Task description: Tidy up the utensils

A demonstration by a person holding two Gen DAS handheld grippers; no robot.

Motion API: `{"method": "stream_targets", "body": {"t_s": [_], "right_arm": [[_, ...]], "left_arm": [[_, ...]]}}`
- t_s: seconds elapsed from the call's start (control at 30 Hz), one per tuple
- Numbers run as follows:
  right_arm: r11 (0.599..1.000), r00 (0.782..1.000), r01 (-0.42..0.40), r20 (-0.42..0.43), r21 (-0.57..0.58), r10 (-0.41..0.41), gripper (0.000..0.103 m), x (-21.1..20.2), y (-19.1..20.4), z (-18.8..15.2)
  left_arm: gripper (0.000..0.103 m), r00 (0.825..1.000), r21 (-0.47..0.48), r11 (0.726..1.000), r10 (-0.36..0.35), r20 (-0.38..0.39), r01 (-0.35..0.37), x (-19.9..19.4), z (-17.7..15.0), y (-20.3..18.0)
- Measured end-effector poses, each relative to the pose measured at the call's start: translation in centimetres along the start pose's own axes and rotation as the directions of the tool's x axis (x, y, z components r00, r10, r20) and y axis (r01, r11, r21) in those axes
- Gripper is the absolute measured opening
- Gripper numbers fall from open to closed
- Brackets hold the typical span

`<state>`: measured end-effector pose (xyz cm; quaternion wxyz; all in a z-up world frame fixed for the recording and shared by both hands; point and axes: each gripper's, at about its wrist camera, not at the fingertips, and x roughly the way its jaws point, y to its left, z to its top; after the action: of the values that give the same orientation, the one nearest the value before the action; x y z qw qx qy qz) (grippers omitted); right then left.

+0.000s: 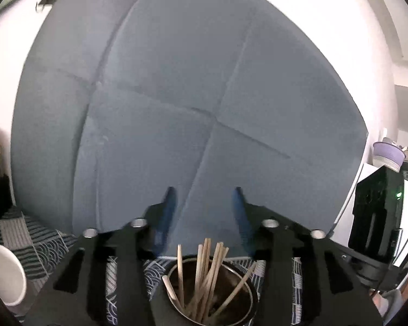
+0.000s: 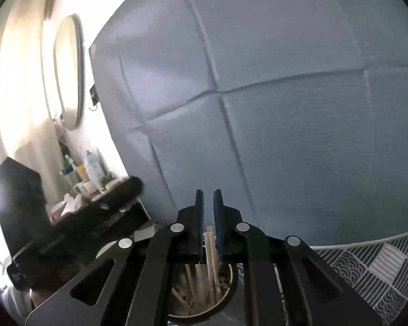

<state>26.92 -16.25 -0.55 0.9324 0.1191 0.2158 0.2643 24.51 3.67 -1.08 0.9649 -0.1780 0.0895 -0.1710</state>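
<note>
A metal cup (image 1: pixel 249 296) holding several wooden chopsticks (image 1: pixel 204 271) stands on a patterned cloth, right below my left gripper (image 1: pixel 204 193), which is open and empty with blue pads. In the right wrist view the same cup (image 2: pixel 228 296) sits below my right gripper (image 2: pixel 208 194). Its jaws stand nearly together with a narrow gap, and a pair of chopsticks (image 2: pixel 210 244) shows in the gap at the base of the pads. Whether the pads press on them is unclear. The other gripper's black body (image 2: pixel 76 225) is at the left.
A blue-grey padded headboard (image 1: pixel 176 108) fills the background. A white cup (image 1: pixel 2 274) lies at the left on the patterned cloth (image 2: pixel 380 266). A black device (image 1: pixel 375 209) and stacked bowls (image 1: pixel 389 154) are at the right. Bottles (image 2: pixel 89 168) stand on a shelf at the left.
</note>
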Motion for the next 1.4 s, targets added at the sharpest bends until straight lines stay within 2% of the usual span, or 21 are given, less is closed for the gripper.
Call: {"method": "stream_targets", "body": {"t_s": [0.07, 0.13, 0.17, 0.23, 0.3, 0.33, 0.4, 0.5, 0.73, 0.9, 1.0, 1.1, 1.17, 1.23, 1.27, 1.4], "right_arm": [[1.0, 1.0, 0.011, 0.002, 0.003, -0.011, 0.01, -0.4, 0.0, 0.2], [1.0, 1.0, 0.028, 0.003, 0.004, -0.028, 0.026, -0.9, 0.0, 0.2], [0.999, 0.999, 0.041, 0.007, 0.007, -0.041, 0.039, -1.3, 0.0, 0.2], [0.998, 0.997, 0.068, 0.02, 0.009, -0.069, 0.046, -2.0, 0.1, 0.2], [0.993, 0.993, 0.115, 0.003, 0.012, -0.115, 0.055, -2.4, 0.1, 0.1], [0.992, 0.992, 0.128, -0.005, 0.018, -0.128, 0.059, -2.6, 0.0, 0.1], [0.986, 0.987, 0.159, -0.029, 0.055, -0.157, 0.078, -3.5, -0.3, 0.0], [0.977, 0.979, 0.205, -0.033, 0.053, -0.203, 0.087, -4.9, -0.3, -0.1], [0.966, 0.961, 0.257, -0.114, 0.016, -0.254, 0.094, -7.2, 0.6, -0.7], [0.957, 0.943, 0.288, -0.187, 0.042, -0.276, 0.095, -9.5, 1.5, -2.5], [0.962, 0.935, 0.273, -0.239, 0.009, -0.263, 0.095, -10.8, 2.3, -3.9], [0.973, 0.94, 0.229, -0.265, 0.022, -0.215, 0.095, -12.2, 2.9, -5.2], [0.974, 0.937, 0.223, -0.282, 0.024, -0.208, 0.095, -13.0, 3.6, -5.6], [0.977, 0.936, 0.211, -0.296, 0.04, -0.19, 0.095, -14.0, 4.2, -5.7], [0.977, 0.933, 0.209, -0.307, 0.042, -0.186, 0.095, -14.2, 4.4, -5.6], [0.975, 0.934, 0.219, -0.296, 0.038, -0.198, 0.095, -16.6, 5.9, -4.7]], "left_arm": [[0.064, 1.0, 0.013, 1.0, 0.013, 0.007, -0.013, -0.7, 0.7, -0.2], [0.076, 0.999, 0.027, 0.999, 0.036, 0.012, -0.036, -1.2, 1.1, -0.5], [0.077, 0.999, 0.033, 0.999, 0.042, 0.011, -0.043, -1.5, 0.9, -0.5], [0.087, 0.998, 0.05, 0.997, 0.057, 0.0, -0.057, -2.0, 1.0, -1.0], [0.091, 0.997, 0.067, 0.995, 0.076, -0.006, -0.075, -2.8, 0.8, -1.0], [0.097, 0.996, 0.074, 0.994, 0.086, -0.014, -0.085, -3.1, 0.7, -1.0], [0.097, 0.993, 0.089, 0.991, 0.109, -0.047, -0.104, -3.6, 0.4, -1.2], [0.097, 0.985, 0.109, 0.983, 0.156, -0.072, -0.148, -4.5, 0.2, -1.5], [0.097, 0.96, 0.113, 0.963, 0.257, -0.114, -0.244, -7.0, 0.0, -1.7], [0.097, 0.933, 0.119, 0.95, 0.306, -0.19, -0.287, -8.8, -0.3, -1.9], [0.097, 0.91, 0.142, 0.93, 0.361, -0.203, -0.338, -9.9, -0.5, -2.1], [0.097, 0.908, 0.127, 0.934, 0.356, -0.222, -0.335, -11.5, -0.6, -2.1], [0.097, 0.893, 0.148, 0.921, 0.388, -0.23, -0.362, -12.4, -0.5, -2.6], [0.097, 0.896, 0.155, 0.921, 0.384, -0.224, -0.357, -13.4, -0.2, -3.2], [0.097, 0.892, 0.164, 0.917, 0.393, -0.223, -0.363, -13.8, -0.1, -3.5], [0.097, 0.857, 0.23, 0.881, 0.461, -0.231, -0.413, -15.1, 0.5, -5.6]]}}
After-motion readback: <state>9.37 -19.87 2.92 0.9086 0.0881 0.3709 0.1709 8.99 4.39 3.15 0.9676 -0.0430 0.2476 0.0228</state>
